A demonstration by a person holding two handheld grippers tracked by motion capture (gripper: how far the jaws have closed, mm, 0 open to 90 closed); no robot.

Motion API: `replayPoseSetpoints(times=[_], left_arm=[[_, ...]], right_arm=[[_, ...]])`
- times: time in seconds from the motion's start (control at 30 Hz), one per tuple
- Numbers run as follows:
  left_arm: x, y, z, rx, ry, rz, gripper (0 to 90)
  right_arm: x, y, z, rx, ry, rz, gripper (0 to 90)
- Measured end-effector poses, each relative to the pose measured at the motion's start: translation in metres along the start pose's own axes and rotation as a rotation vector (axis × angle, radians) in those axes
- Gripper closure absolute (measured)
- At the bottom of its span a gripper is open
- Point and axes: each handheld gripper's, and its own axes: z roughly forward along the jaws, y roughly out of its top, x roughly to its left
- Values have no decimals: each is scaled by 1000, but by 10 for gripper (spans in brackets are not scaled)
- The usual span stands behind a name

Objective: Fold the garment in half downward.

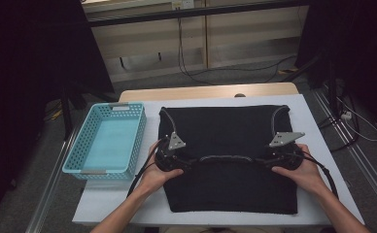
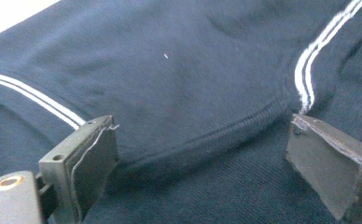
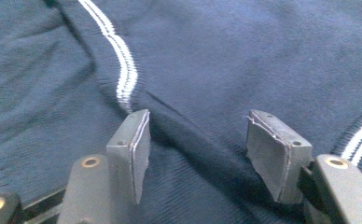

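A dark navy garment point(image 1: 225, 141) with thin white stripes lies folded flat on the white table point(image 1: 113, 199). A folded edge runs across its middle. At the left end of that edge, a hand holds my left gripper point(image 1: 169, 158) low over the cloth. In the left gripper view its jaws stand wide apart point(image 2: 202, 154) over a seam, beside a white stripe point(image 2: 309, 60), and grip nothing. My right gripper point(image 1: 283, 156) is at the right end of the edge. There the jaws point(image 3: 202, 144) straddle a raised fold of cloth without pressing on it.
A light blue plastic basket point(image 1: 138, 141) stands on the table just left of the garment. Bare white table shows in front of the basket and along the right side. Cables lie on the floor beyond the table's far wooden edge point(image 1: 206, 91).
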Motion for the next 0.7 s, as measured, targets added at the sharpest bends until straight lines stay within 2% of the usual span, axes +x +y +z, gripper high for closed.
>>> replayPoseSetpoints(times=[0.07,0.1,0.17,0.2,0.23,0.37,0.4,0.5,0.57,0.67,0.7], left_arm=[[-1,-2,2,3,20,17,109],[0,-2,3,8,21,29,144],[3,-1,5,-7,37,12,172],[5,-1,6,-8,42,15,197],[5,-2,6,-14,49,16,267],[6,-1,4,-24,38,22,405],[6,-1,4,-24,46,29,415],[6,-1,5,-36,28,24,480],[7,-1,6,-24,26,31,481],[9,-3,10,-28,34,-6,492],[10,-3,11,-30,23,-20,511]], right_arm=[[-2,-1,2,3,-17,-3,387],[-3,-1,3,5,-19,6,394],[-4,-2,4,8,-20,6,409],[-4,-2,5,6,-21,9,427],[-5,-2,6,8,-13,9,459],[-6,0,10,9,17,11,561],[-6,0,10,5,25,15,589],[-8,0,11,4,27,20,632],[-8,0,12,3,29,26,647],[-9,1,14,-2,23,32,687],[-9,1,15,-3,21,29,710]])
